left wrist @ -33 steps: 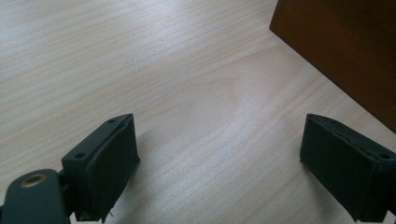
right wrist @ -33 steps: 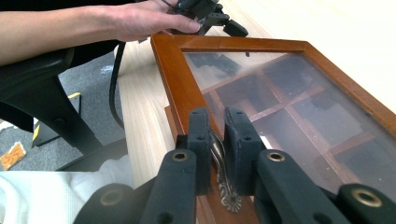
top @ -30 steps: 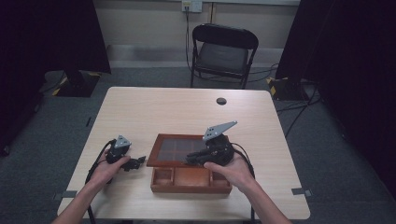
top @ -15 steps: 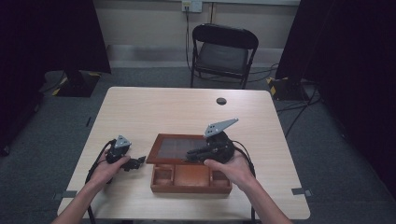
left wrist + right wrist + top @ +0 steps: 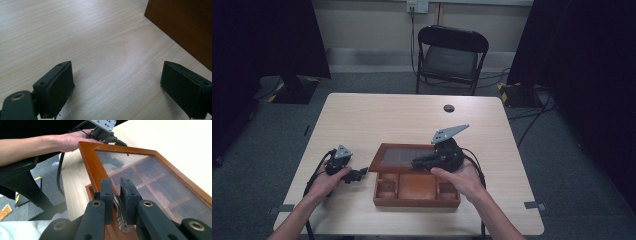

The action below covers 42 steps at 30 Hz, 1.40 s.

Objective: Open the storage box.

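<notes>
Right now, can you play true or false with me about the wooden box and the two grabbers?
1. The right gripper is pinching the metal latch on the glass lid. True.
2. The lid lies flat and shut on the wooden box. False: its front edge is lifted, and the compartments show under it.
3. The left gripper holds the box. False: its jaws stand open over bare table, with the box beside them.
4. A black chair stands behind the table. True.
5. The box's open compartments are full of toys. False: those that show look empty.
</notes>
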### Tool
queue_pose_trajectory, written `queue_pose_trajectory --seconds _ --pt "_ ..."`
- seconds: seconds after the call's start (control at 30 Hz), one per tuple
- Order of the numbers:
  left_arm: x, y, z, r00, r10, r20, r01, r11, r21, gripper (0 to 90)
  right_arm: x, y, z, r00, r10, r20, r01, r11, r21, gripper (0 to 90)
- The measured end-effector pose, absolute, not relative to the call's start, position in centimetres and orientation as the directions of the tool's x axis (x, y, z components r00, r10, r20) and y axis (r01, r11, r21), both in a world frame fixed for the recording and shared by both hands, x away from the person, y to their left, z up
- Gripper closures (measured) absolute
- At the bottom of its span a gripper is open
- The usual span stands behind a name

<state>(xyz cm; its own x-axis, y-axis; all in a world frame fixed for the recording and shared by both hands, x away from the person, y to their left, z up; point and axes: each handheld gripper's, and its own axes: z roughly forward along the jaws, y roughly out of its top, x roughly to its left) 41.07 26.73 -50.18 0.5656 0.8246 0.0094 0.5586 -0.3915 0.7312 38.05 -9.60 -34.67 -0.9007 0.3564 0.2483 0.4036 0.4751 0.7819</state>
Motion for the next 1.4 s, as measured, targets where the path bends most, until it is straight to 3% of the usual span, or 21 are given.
queue_pose_trajectory --seconds 1.4 --pt "41.1 26.7 -50.2 0.566 0.824 0.009 0.558 -0.391 0.732 10.5 39.1 -9.9 -33.5 -0.890 0.381 0.251 0.409 0.422 0.809 81.2"
